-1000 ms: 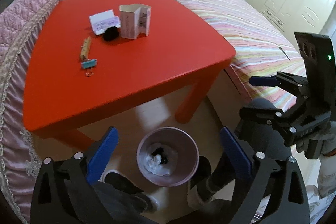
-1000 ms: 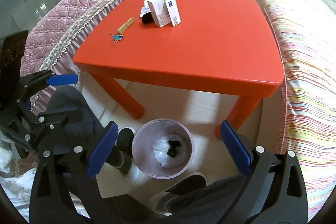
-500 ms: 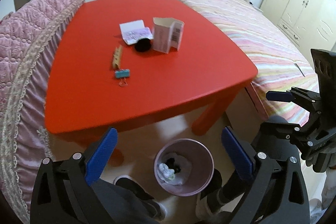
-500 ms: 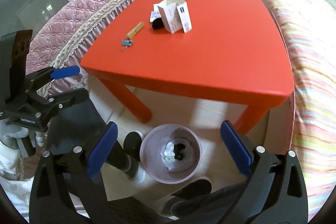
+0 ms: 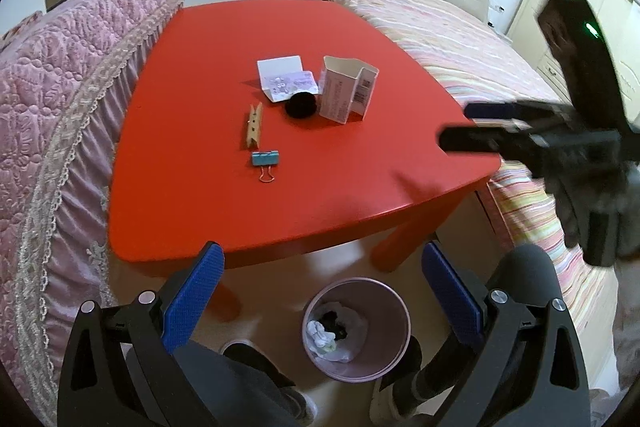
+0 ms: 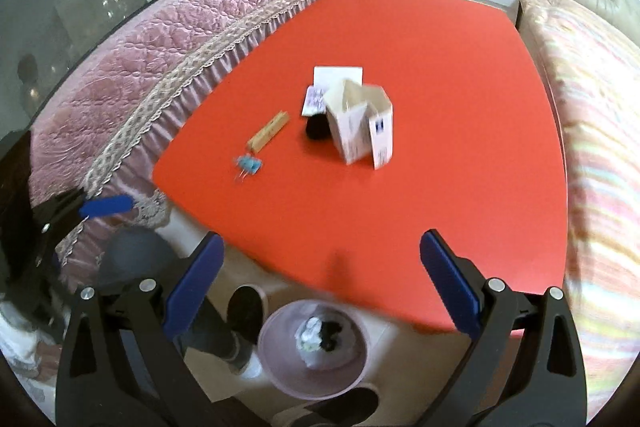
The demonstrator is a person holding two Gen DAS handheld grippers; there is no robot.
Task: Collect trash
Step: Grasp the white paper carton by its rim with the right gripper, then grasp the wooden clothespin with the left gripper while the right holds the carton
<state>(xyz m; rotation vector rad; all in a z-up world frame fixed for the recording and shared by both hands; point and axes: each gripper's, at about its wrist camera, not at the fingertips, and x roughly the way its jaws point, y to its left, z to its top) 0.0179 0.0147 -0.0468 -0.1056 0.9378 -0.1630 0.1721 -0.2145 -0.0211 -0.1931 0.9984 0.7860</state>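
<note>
Carton (image 6: 359,125) well beyond spread, empty jaws.

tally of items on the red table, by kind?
Open pink-and-white cardboard carton: 1
White paper card with purple print: 1
Black round fuzzy object: 1
Wooden clothespin: 1
Teal binder clip: 1
Total: 5

No legible text in either view, barcode label on side panel of open carton (image 5: 347,91) on tabletop (image 5: 320,187), characters unreadable, purple print on white card (image 5: 286,79), too small to resolve
</note>
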